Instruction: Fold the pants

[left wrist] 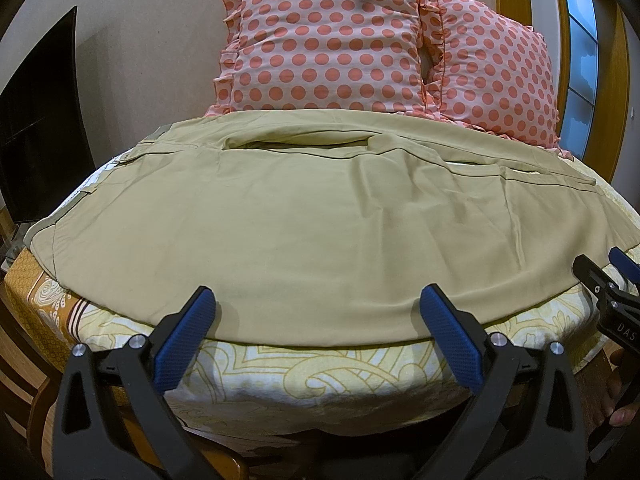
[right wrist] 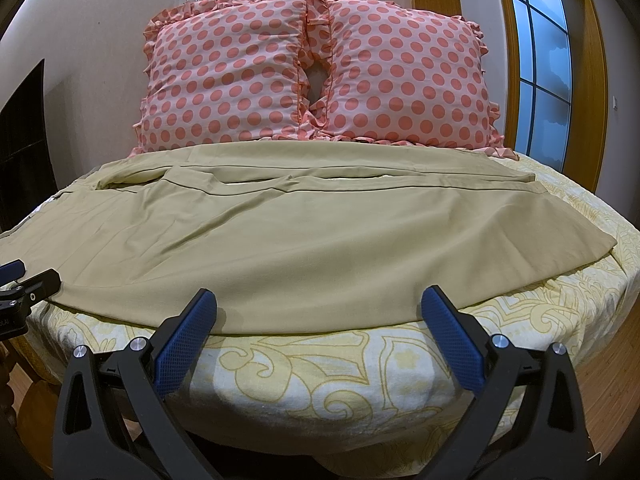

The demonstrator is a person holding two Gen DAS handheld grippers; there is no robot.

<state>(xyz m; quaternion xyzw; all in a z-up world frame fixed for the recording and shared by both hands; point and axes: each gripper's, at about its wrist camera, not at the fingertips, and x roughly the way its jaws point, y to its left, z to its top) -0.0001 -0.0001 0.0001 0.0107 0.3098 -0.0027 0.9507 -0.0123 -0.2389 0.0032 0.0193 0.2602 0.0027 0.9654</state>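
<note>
The tan pants (left wrist: 320, 216) lie spread flat on the bed (left wrist: 320, 372), long axis running left to right across it, parallel to its near edge. The waistband sits at the left, the leg ends at the right. Two dotted pillows (right wrist: 312, 76) stand behind them. The left claw (left wrist: 316, 304) and right claw (right wrist: 318, 304) both gape wide, empty, tips over the pants' near edge.
</note>
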